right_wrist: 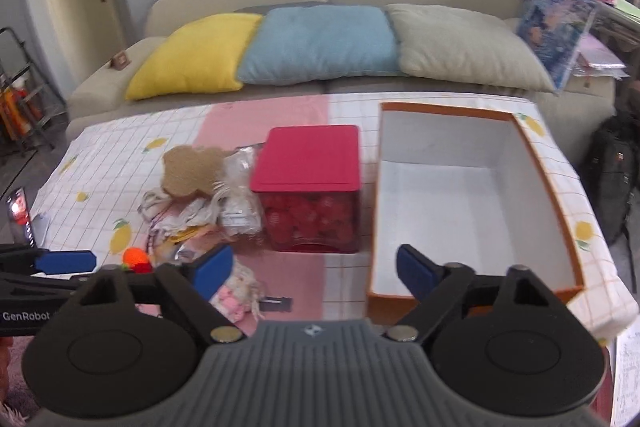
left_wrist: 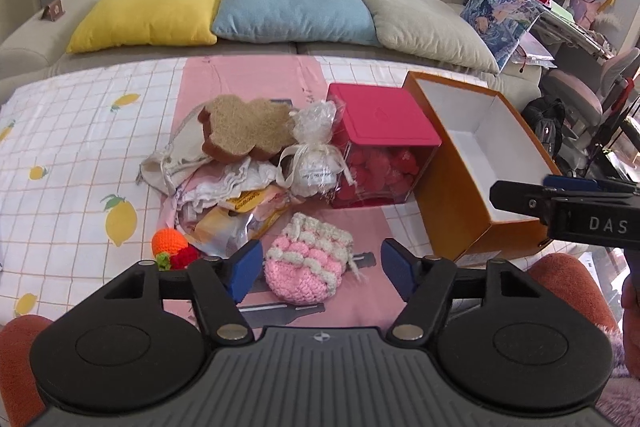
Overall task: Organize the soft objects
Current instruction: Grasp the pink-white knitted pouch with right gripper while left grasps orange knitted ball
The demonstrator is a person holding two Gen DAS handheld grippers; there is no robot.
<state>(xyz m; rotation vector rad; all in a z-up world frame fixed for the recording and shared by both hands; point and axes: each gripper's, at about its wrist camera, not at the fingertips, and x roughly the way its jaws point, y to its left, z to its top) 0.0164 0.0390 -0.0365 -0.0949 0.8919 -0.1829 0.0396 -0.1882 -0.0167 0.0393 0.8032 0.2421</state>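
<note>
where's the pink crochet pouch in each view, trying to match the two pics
Left wrist view: the pink crochet pouch lies low centre, on the pink strip of the cloth, in the gap between the left claw's blue pads.
Right wrist view: the pouch is lower left, partly hidden behind the right claw's left pad.
Shared landmark: the red-lidded box, which stands beyond the pouch in both.

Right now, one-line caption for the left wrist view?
Open left gripper poised around pink crocheted pouch, orange box empty at right.
</note>
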